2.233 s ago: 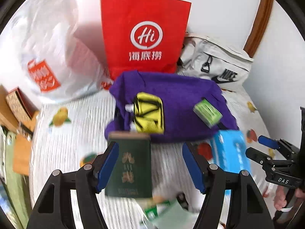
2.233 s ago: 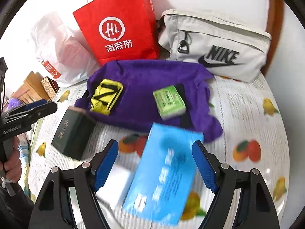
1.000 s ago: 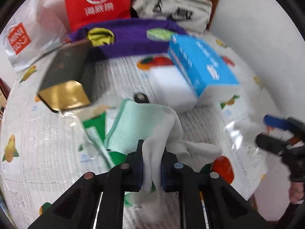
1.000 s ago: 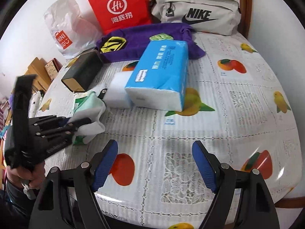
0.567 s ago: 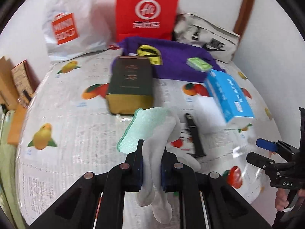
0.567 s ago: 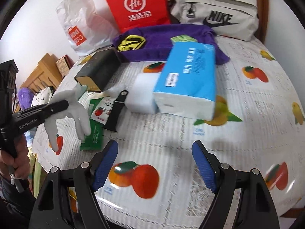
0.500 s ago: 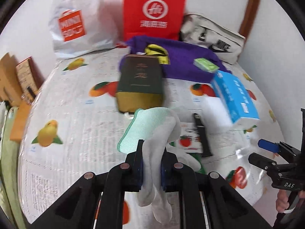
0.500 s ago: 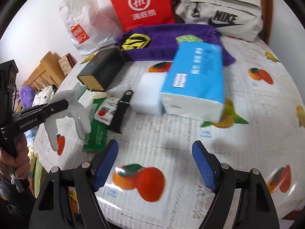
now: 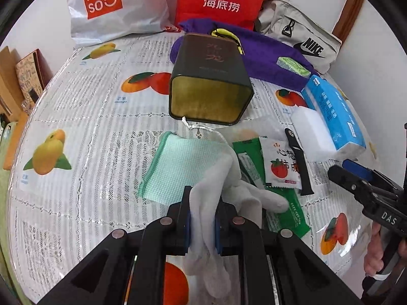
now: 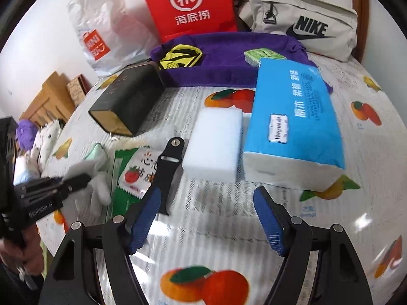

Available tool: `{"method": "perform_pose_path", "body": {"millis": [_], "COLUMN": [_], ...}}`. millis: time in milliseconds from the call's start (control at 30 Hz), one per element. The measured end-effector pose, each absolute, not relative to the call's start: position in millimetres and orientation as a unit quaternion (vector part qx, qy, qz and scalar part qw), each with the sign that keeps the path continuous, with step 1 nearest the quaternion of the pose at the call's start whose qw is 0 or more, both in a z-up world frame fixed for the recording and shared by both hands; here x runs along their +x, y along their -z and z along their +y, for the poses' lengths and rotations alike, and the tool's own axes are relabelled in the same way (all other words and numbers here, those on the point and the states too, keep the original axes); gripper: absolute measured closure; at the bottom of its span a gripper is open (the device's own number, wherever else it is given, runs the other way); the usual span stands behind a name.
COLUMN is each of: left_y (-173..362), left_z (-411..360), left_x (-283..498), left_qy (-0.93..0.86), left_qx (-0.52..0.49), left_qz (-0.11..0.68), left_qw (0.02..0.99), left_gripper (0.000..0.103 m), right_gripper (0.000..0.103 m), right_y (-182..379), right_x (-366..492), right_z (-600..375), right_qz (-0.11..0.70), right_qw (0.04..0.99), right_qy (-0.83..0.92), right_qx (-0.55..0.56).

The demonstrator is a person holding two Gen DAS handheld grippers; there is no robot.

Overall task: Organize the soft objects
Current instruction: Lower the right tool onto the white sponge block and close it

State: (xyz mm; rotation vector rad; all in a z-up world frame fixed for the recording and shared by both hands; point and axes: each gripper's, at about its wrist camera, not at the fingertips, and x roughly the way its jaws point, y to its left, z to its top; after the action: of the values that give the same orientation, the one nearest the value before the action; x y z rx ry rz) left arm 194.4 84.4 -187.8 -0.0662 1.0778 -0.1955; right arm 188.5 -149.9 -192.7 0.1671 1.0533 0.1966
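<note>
My left gripper [image 9: 202, 218] is shut on a white glove [image 9: 216, 190], with a mint green cloth [image 9: 183, 165] draped in front of it over the table. In the right wrist view the left gripper [image 10: 78, 180] and glove [image 10: 98, 178] show at the left. My right gripper [image 10: 207, 216] is open and empty, just in front of a white sponge block [image 10: 213, 145] and a blue tissue pack [image 10: 295, 117]. A purple towel [image 10: 223, 58] lies at the back with a yellow pouch [image 10: 180, 56] and a green pack [image 10: 264, 56] on it.
A dark green tin box [image 9: 211, 76] lies on its side. A black strap [image 10: 168, 170] and snack sachets [image 10: 134, 172] lie mid-table. A red paper bag [image 10: 188, 5], a white Miniso bag [image 9: 112, 5] and a grey Nike bag [image 10: 302, 23] stand at the back.
My left gripper has come down toward the table with the glove and cloth still in it. My right gripper has moved forward toward the sponge block and tissue pack.
</note>
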Motion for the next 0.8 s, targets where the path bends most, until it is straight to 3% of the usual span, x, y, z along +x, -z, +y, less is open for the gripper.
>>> {"method": "perform_pose_path", "body": {"millis": [100,200,400,467,500,633,767,800], "left_y": [190.3,191.1,192.2,192.3,192.4,192.5,192.2,192.1], "left_z": [85.3,87.0,88.6,89.5,89.6,90.9,91.1,91.0], "left_x": [197.4,198.6,198.5,198.3,198.5,198.8,199.0,198.9], "left_qy": [0.102,0.110,0.119,0.122,0.123,0.125,0.127,0.127], "left_qx": [-0.034,-0.036,-0.035,-0.037,-0.037,-0.042,-0.042,-0.042], "left_qz": [0.513,0.512,0.509,0.508,0.508,0.508,0.508,0.508], "left_qw": [0.852,0.851,0.852,0.852,0.852,0.851,0.851,0.851], "left_gripper": [0.089,0.088,0.086,0.086,0.086,0.086,0.086,0.086], "right_gripper": [0.029,0.037,0.037,0.043,0.054,0.077,0.074,0.062], "right_y": [197.8,204.6,211.4,212.6,213.5,214.7,210.1,207.1], "right_x": [193.2,197.7,202.6,204.7,206.1,210.1,207.8,206.9], "right_z": [-145.7,-140.8,-130.5,-128.5,-127.9,-126.4,-124.8,-122.6], "right_qz": [0.495,0.496,0.491,0.487,0.487,0.487,0.491,0.489], "right_qw": [0.862,0.862,0.866,0.869,0.868,0.869,0.867,0.869], "right_qy": [-0.076,-0.066,-0.043,-0.036,-0.036,-0.035,-0.037,-0.034], "right_qx": [0.081,0.085,0.084,0.087,0.088,0.082,0.074,0.066]}}
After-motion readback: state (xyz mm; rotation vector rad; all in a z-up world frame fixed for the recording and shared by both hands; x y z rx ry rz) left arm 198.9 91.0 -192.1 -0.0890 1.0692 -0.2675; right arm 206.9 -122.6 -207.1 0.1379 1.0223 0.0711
